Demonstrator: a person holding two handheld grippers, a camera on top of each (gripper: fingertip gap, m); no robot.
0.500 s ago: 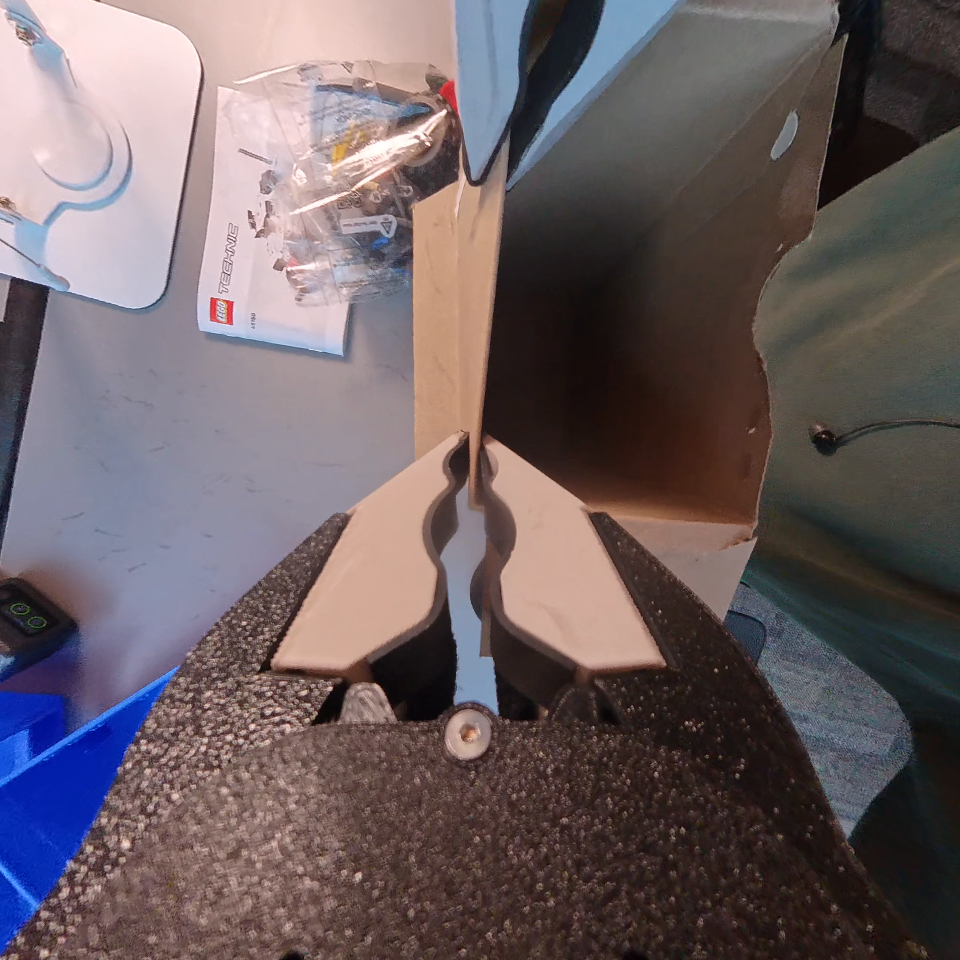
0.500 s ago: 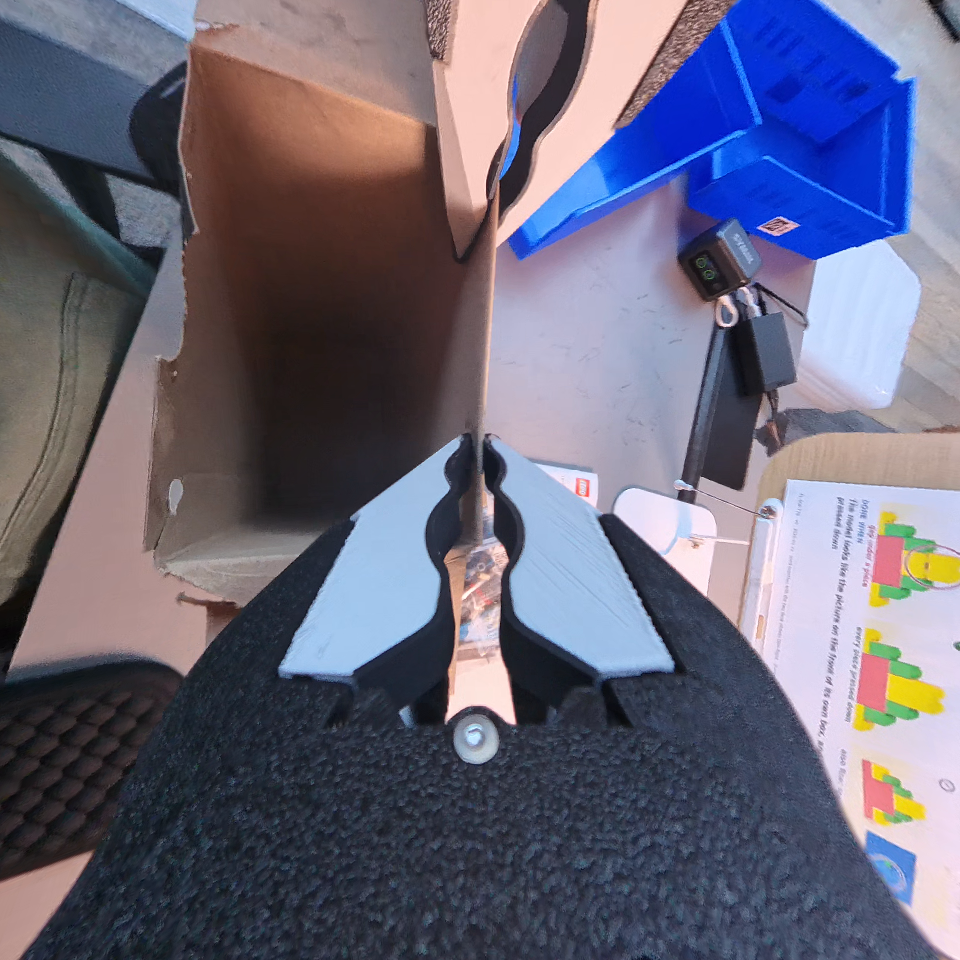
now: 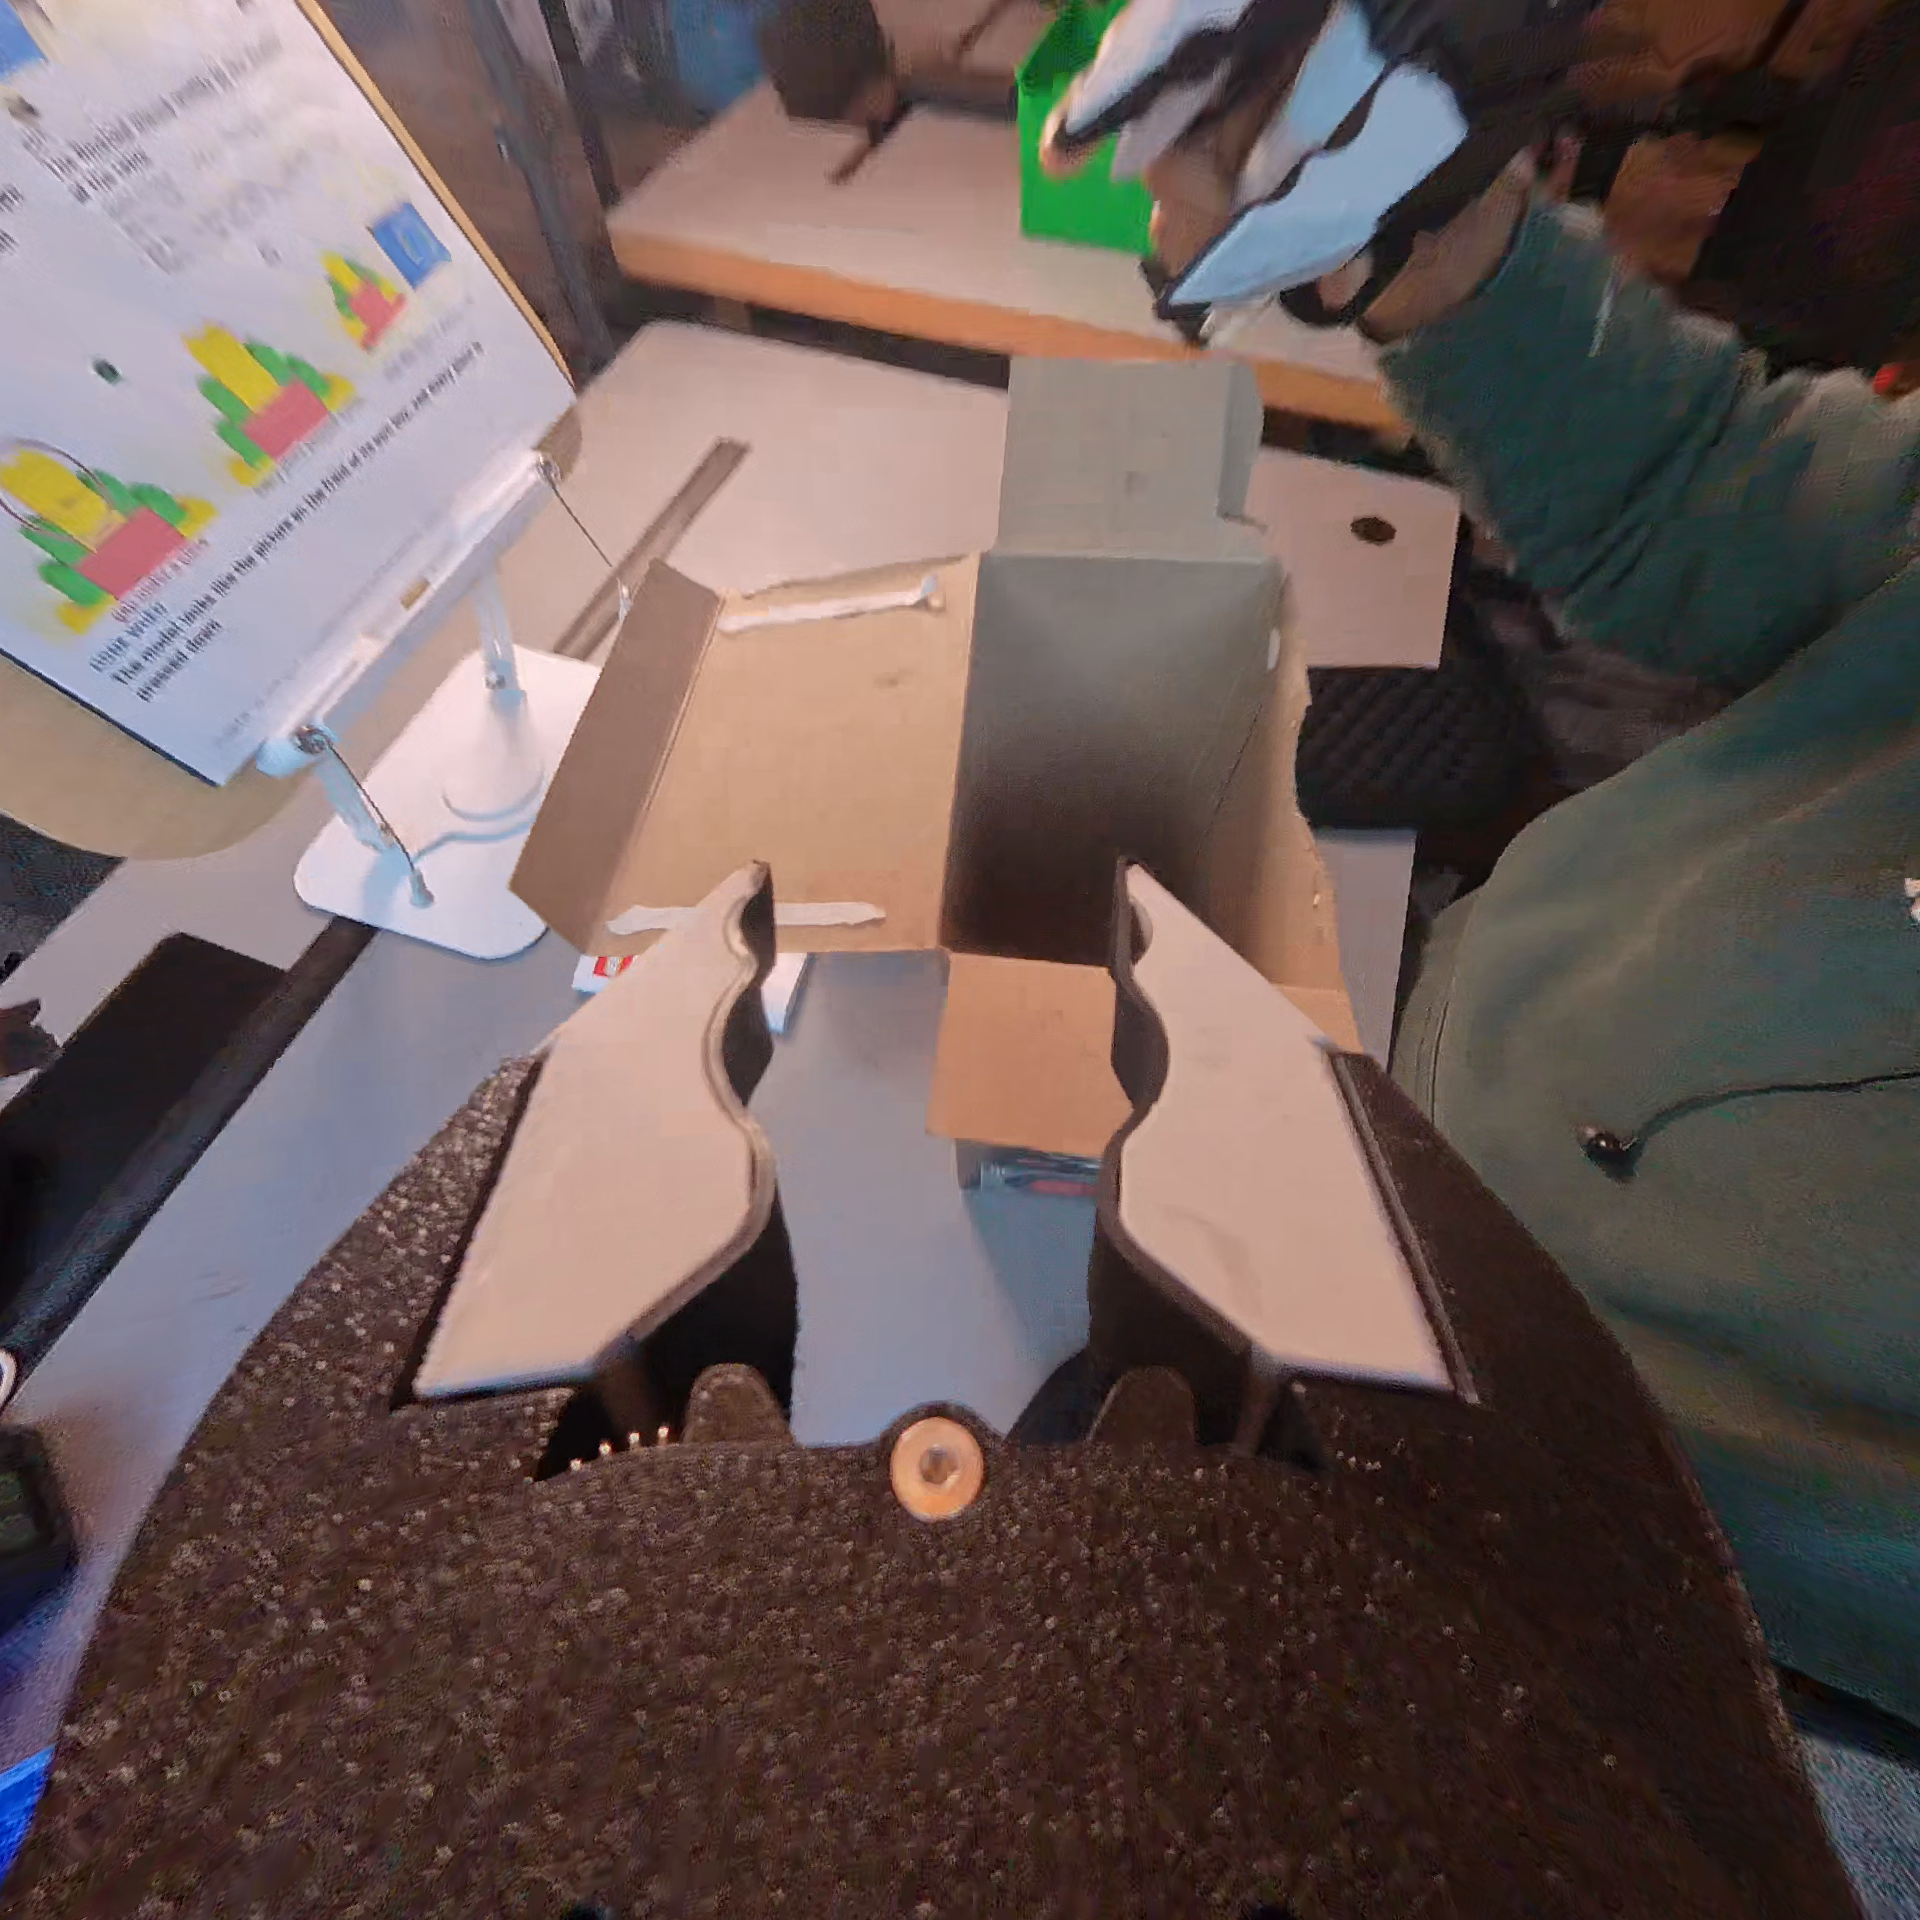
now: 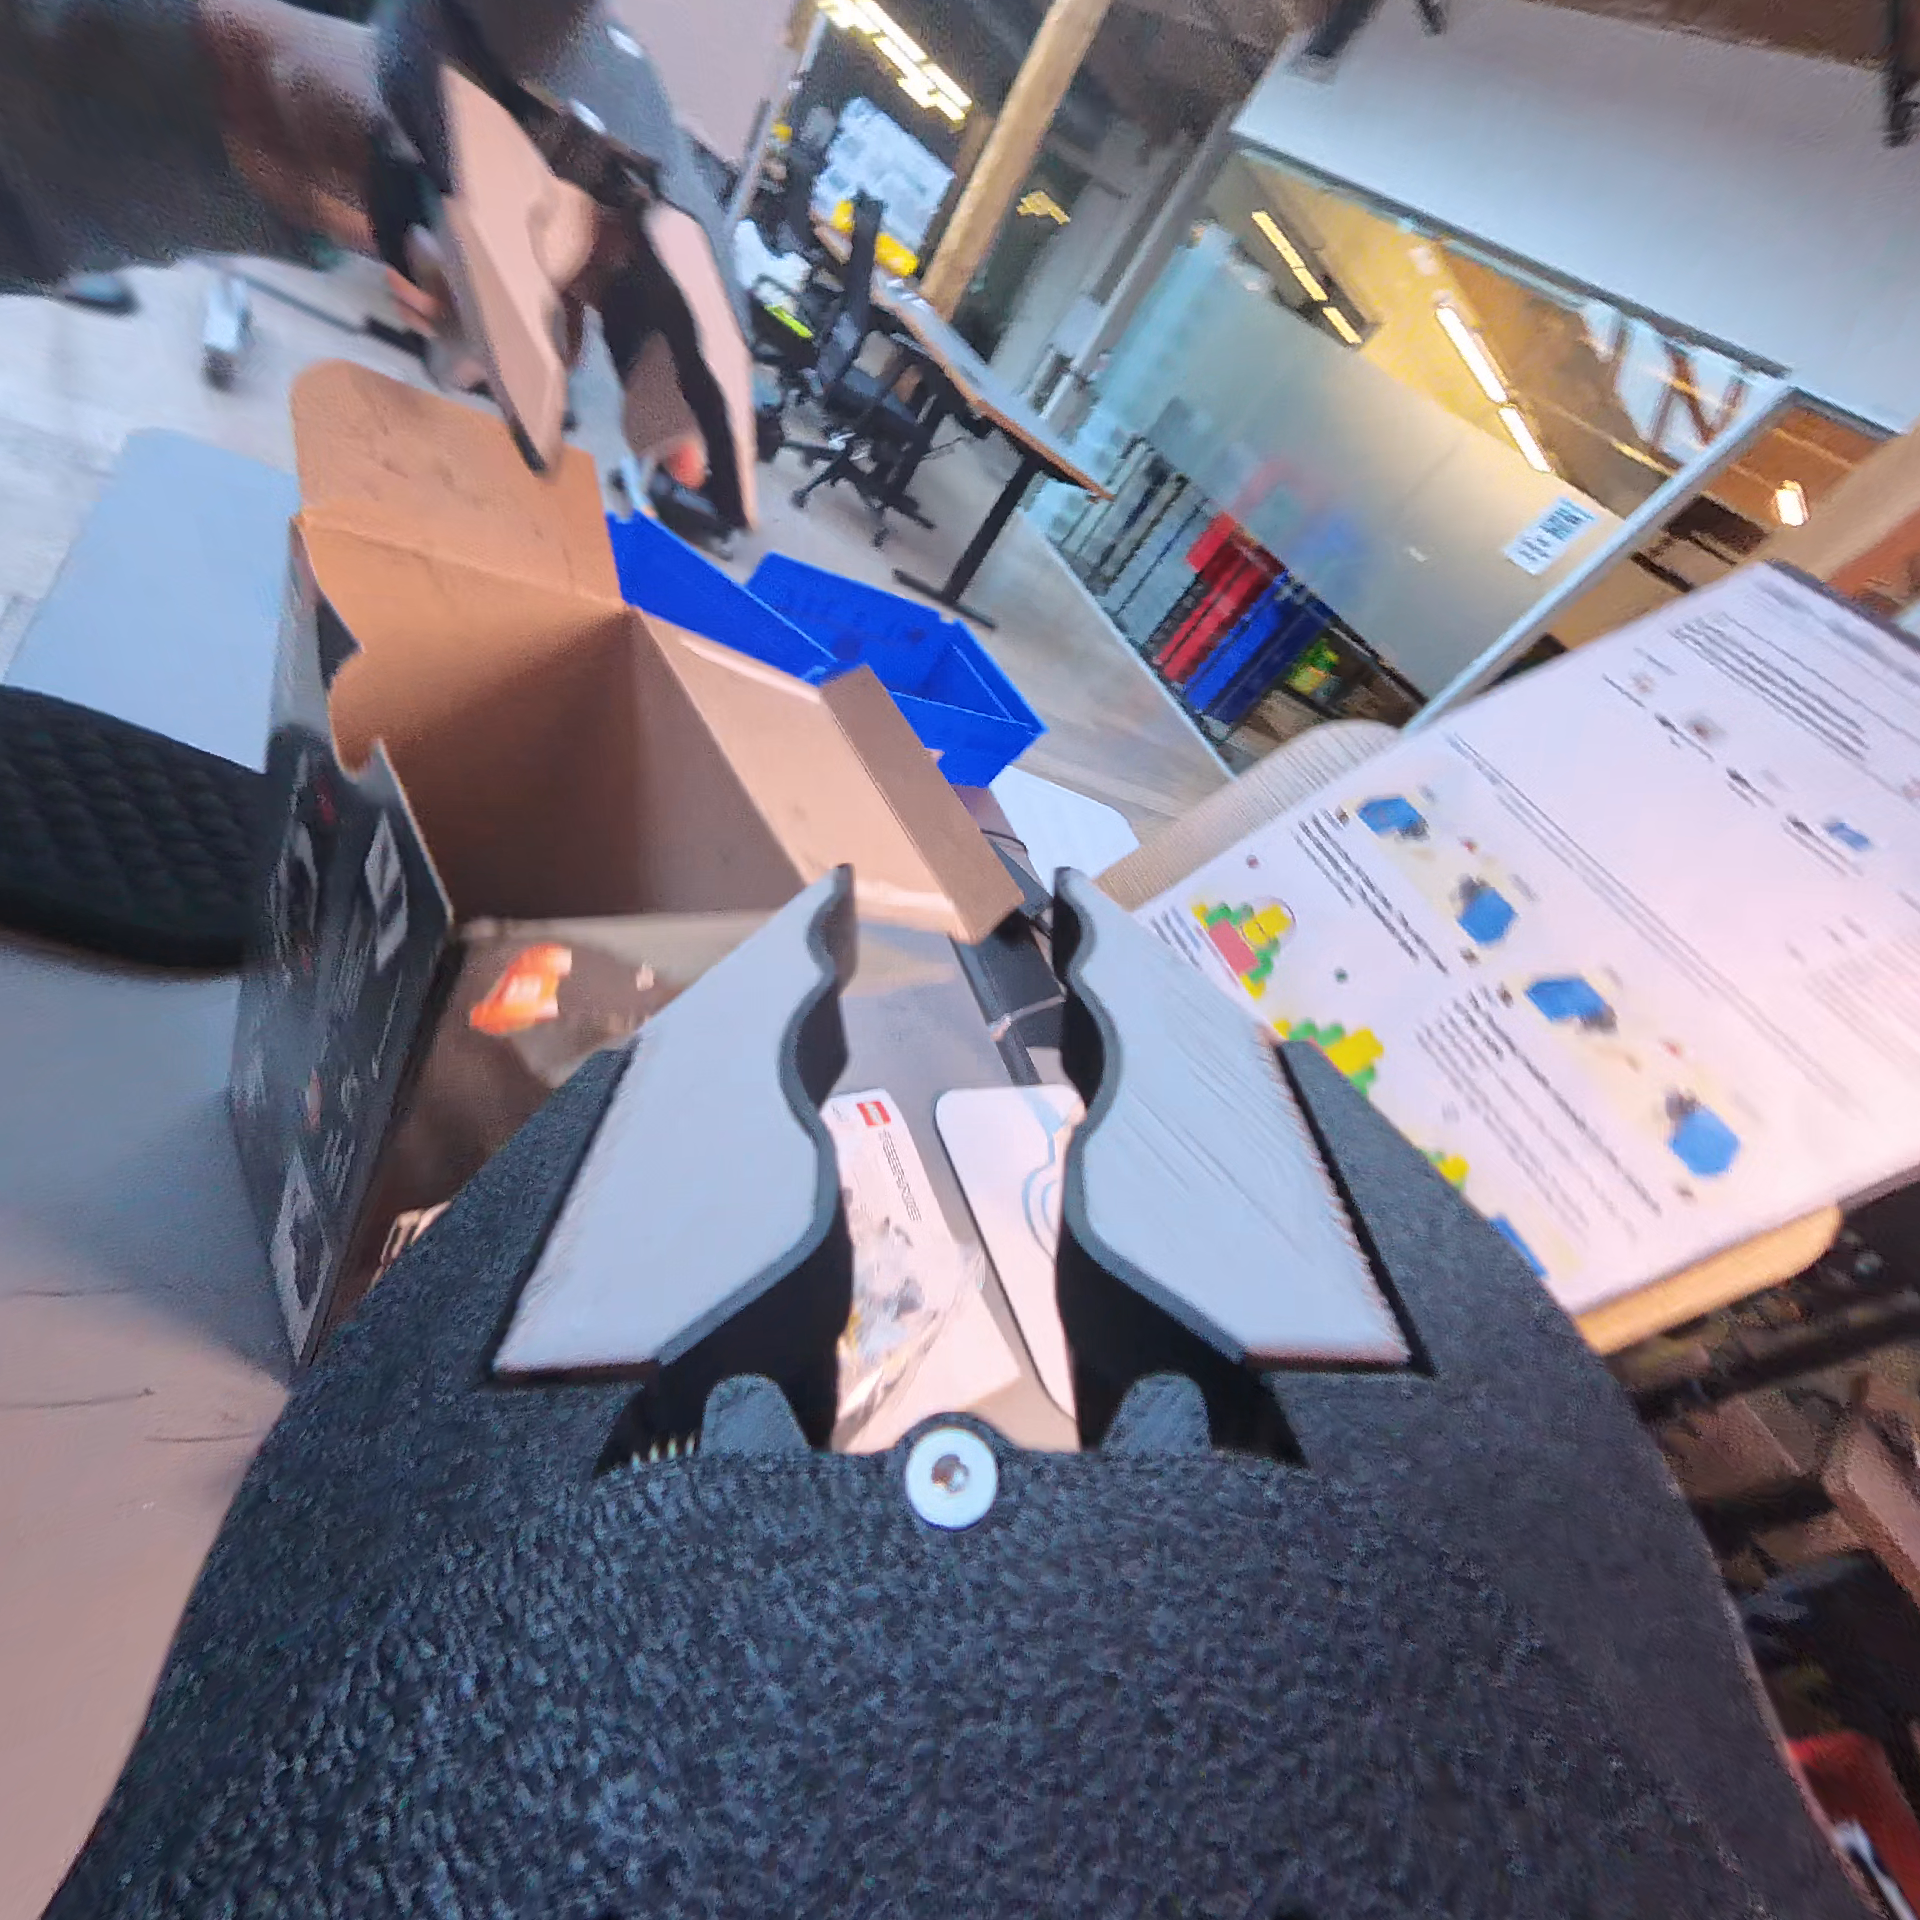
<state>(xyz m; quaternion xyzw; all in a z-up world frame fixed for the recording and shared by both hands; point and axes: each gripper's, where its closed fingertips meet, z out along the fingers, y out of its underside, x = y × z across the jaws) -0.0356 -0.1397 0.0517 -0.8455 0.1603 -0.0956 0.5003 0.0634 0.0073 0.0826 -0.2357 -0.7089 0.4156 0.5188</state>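
An opened cardboard box (image 3: 831, 769) lies on its side on a grey bench (image 3: 312, 1101), and every place here is given from that box. In the left wrist view, left of the box, a printed sheet (image 3: 208, 395) with coloured brick pictures leans on a white stand (image 3: 447, 831), whose flat base sits just beside the box's raised left flap. In front of the box the left tool (image 3: 940, 914) hovers with its jaws spread wide and nothing between them; its fingers (image 3: 623, 1143) frame a low front flap and bare bench. The corner of a white booklet (image 3: 784, 997) shows on the bench just in front of the box, beside the left finger. Right of the box is a person's green sleeve (image 3: 1662, 1247). Above and behind the box's right side, the right tool (image 3: 1257, 197) shows blurred in the air. In the right wrist view the box (image 4: 540, 748) fills the left half, its dark printed outer wall turned toward the camera. Beyond the box lie blue bins (image 4: 883, 665). Above its far flap the left tool (image 4: 582, 312) shows, blurred. Right of the box, the right tool (image 4: 951, 894) has its jaws wide apart and empty, held above the booklet (image 4: 904, 1226) and the stand's white base (image 4: 1008, 1174). Farthest right of the box is the sheet (image 4: 1558, 987).
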